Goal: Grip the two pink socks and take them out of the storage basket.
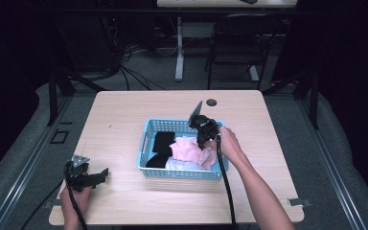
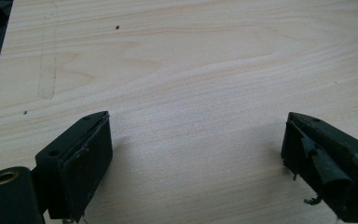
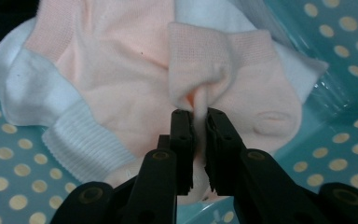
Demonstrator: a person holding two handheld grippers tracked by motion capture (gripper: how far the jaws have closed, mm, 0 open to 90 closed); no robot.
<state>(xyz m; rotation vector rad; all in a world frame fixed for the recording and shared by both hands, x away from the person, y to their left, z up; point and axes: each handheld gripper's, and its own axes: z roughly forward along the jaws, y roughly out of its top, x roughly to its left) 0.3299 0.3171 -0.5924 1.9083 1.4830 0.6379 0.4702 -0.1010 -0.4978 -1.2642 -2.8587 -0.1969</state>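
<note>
Wooden table (image 1: 124,110) bears one basket (image 1: 146,143); right gripper (image 3: 200,116) pinches one pink sock (image 3: 242,88).

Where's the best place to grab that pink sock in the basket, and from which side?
Take the pink sock at its bunched-up fold, from above. The fabric rises into a thin ridge there, clear of the white sock and the blue basket walls, so narrow jaws can pinch it alone. The right gripper is shut on that ridge; the grip looks sound.
</note>
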